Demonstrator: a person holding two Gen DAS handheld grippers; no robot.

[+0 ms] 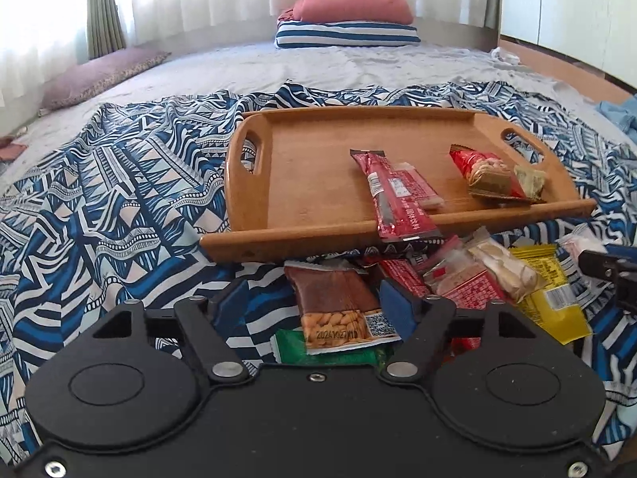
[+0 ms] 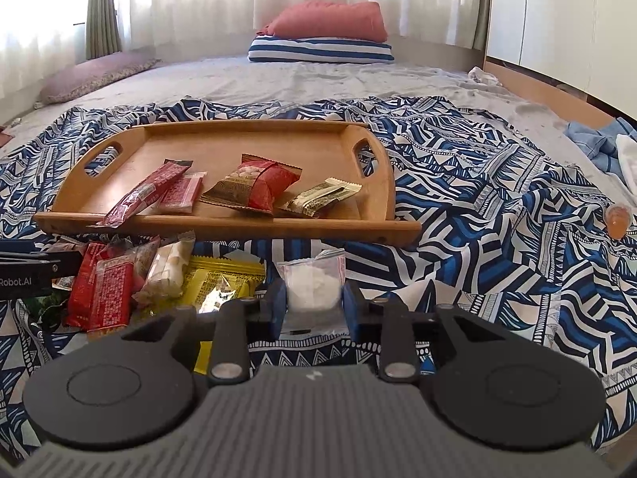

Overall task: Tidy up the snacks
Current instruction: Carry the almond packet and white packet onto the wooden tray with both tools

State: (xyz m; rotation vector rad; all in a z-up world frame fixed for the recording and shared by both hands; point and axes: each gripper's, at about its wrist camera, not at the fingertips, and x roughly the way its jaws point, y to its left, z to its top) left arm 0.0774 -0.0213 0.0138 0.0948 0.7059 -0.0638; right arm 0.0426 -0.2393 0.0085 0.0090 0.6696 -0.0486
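2 grippers low over the snack pile on the patterned bedspread, as we see it.

We see the left gripper [image 1: 314,298] standing wide, its blue pads apart either side of a brown peanut-print snack packet [image 1: 338,310], which lies on a green wrapper [image 1: 318,352]; the right pad is just beside the packet, and we cannot tell if it touches. Our right gripper [image 2: 314,304] is narrow, clamped on a small clear packet of white pieces [image 2: 314,283]. Beside it lies the heap: red printed packets [image 2: 103,290], a pale clear-wrapped snack [image 2: 167,271] and a yellow foil packet [image 2: 223,279]. Beyond sits the oblong bamboo tray with cut-out handles [image 2: 254,135], holding 4 snacks: a long red stick pack [image 2: 139,195] overhanging the near rim, a smaller red packet [image 2: 181,193], a red-and-gold pouch [image 2: 254,185] and a green-and-gold sachet [image 2: 322,195].
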